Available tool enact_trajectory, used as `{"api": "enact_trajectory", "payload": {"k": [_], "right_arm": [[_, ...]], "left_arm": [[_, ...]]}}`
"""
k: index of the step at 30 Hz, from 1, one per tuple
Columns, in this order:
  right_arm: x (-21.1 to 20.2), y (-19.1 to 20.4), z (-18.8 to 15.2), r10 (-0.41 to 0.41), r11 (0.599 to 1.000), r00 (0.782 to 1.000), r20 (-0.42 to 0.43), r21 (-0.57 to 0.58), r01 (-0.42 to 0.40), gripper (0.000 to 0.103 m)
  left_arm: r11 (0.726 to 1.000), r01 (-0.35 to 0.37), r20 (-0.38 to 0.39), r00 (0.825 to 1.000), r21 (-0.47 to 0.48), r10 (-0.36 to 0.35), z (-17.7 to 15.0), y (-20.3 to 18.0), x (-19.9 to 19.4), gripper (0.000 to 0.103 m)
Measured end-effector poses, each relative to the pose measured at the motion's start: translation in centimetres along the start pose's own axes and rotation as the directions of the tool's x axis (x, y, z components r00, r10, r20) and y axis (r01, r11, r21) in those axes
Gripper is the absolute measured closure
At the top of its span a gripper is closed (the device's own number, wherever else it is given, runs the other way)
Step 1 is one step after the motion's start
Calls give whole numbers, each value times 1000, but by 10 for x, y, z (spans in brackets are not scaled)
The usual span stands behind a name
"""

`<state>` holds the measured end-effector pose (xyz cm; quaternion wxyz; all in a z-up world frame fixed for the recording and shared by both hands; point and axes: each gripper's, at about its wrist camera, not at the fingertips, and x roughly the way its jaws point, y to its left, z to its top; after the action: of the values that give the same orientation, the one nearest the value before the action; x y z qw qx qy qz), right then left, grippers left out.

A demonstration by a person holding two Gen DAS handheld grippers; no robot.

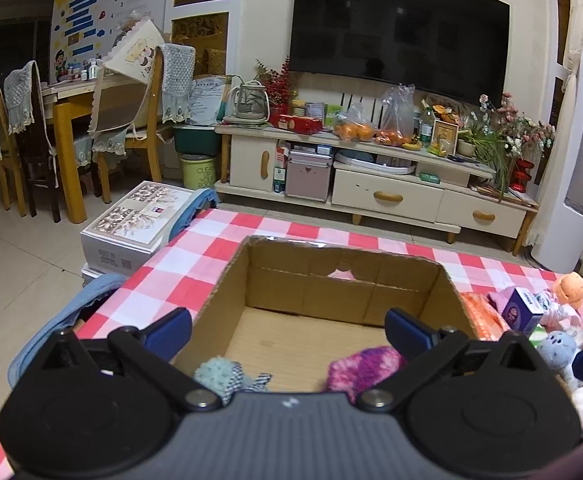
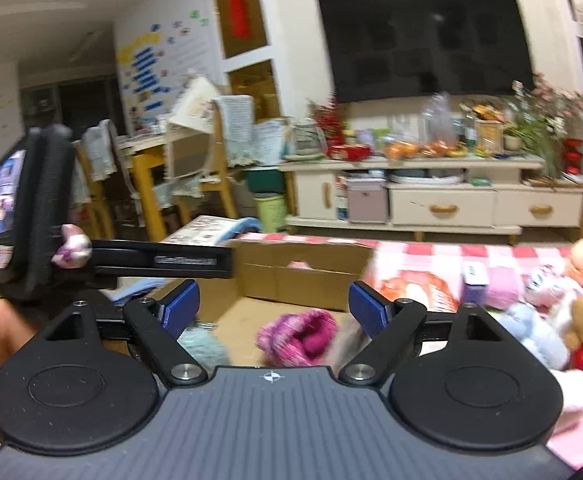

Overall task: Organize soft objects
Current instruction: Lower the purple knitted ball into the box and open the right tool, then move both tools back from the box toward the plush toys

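Observation:
An open cardboard box (image 1: 343, 280) stands on the red-checked tablecloth (image 1: 195, 256). Inside it lie a pink-purple knitted piece (image 1: 361, 368) and a pale blue fluffy toy (image 1: 219, 376). My left gripper (image 1: 287, 330) is open and empty, hovering over the box's near side. My right gripper (image 2: 274, 306) is open and empty above the box (image 2: 303, 272), over the pink knit (image 2: 299, 338) and the blue toy (image 2: 203, 346). A pile of plush toys (image 2: 551, 312) lies to the right of the box; it also shows in the left wrist view (image 1: 559, 340). The left gripper's body (image 2: 31, 216) shows at the right view's left.
A small purple carton (image 1: 525, 310) and an orange packet (image 1: 483, 316) lie among the toys. A white box (image 1: 131, 224) sits on the floor left of the table. A TV cabinet (image 1: 371, 176), chairs (image 1: 131, 120) and a tall white unit (image 1: 571, 160) stand beyond.

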<state>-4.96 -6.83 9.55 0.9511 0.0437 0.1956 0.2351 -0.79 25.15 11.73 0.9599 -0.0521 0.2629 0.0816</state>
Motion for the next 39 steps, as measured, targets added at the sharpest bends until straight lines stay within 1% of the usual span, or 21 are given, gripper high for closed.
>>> {"api": "enact_trajectory", "payload": {"k": [5,10,15,22,30,34,39], "right_arm": [[-5,-11,-3,-65,996,998,-20,56,66,0],[-12,-17,-6,-124,989,992,-15,78,124,0],[-19,-23,-8,-142,984,990,-7,110,142,0],[-20,-22,-8,-176,981,984,-30,80,178,0],[-28,-30,-11,-217,972,975,-44,88,220,0],[-33,-35,-15,-227,966,973,-47,111,231,0],[-39,-39,-20,-260,957,964,-52,118,265,0]], "left_arm": [[1000,24,-10,1000,6,-24,0,-9,-1,1],[999,38,-14,999,30,-38,-3,-24,-4,1],[998,55,-22,998,43,-54,-5,-37,-4,1],[995,77,-29,997,68,-76,-8,-60,-5,1],[991,90,-35,996,97,-87,-12,-84,-6,1],[990,100,-36,995,103,-97,-14,-93,-8,1],[987,106,-32,994,120,-103,-16,-106,-9,1]]}}
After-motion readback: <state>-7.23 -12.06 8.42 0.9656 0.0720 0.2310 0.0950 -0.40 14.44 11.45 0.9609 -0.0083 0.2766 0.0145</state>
